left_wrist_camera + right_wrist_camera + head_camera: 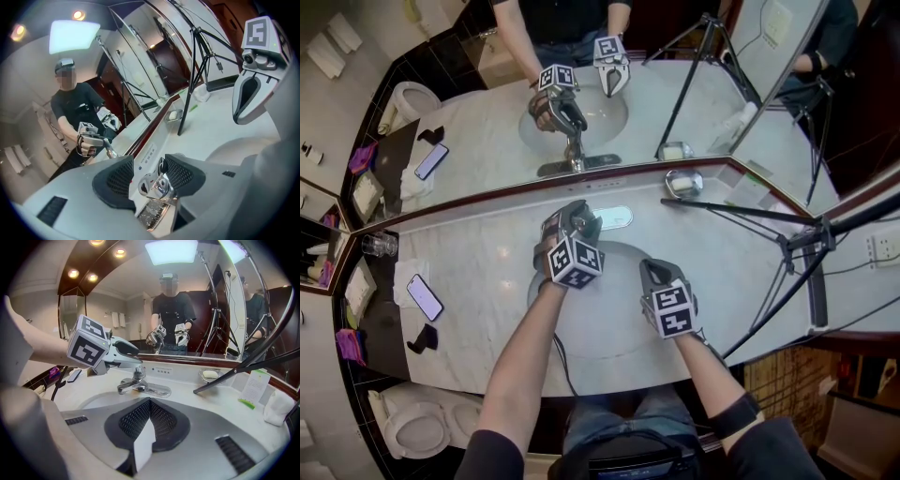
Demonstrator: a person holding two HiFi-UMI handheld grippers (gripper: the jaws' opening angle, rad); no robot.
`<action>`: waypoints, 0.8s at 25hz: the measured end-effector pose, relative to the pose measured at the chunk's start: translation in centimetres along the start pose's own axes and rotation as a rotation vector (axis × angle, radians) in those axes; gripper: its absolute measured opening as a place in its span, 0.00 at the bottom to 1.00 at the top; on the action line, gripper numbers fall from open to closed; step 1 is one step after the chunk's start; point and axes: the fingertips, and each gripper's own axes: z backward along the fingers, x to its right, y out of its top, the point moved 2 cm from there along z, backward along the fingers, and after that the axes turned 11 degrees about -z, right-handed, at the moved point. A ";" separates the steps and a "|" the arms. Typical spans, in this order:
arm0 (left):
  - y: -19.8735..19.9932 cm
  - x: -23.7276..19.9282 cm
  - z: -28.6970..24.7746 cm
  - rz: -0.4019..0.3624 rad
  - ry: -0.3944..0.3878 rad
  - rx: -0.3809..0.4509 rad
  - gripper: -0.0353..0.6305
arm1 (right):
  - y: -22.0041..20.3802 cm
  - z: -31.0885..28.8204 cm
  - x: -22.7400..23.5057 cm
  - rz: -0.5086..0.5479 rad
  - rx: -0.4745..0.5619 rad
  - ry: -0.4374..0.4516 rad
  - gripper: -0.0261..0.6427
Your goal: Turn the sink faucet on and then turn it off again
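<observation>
The chrome faucet [136, 383] stands at the back of the sink basin [614, 323], its spout over the bowl. My left gripper [150, 176] is shut on the faucet handle [159, 183], a pad on either side of the chrome lever. In the right gripper view the left gripper [132, 357] sits on top of the faucet with the lever tilted up. I cannot make out a water stream. In the head view the left gripper [579, 220] hides the faucet. My right gripper [656, 272] hovers over the basin's right side, shut [149, 420] with nothing in it.
A soap dish [683, 183] sits by the mirror, right of the faucet. Black tripod legs [741, 211] cross the counter on the right. A phone [424, 297] and glasses [380, 246] lie at the left. A white card [255, 385] stands at the far right.
</observation>
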 end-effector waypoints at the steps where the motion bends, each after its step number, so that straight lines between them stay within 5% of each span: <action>1: 0.0 0.0 0.0 0.007 -0.002 0.000 0.37 | 0.1 0.0 0.0 0.001 0.001 0.000 0.06; 20: -0.4 0.6 3.6 0.046 0.019 -0.022 0.36 | -1.3 1.5 -0.8 -0.002 -0.003 0.004 0.06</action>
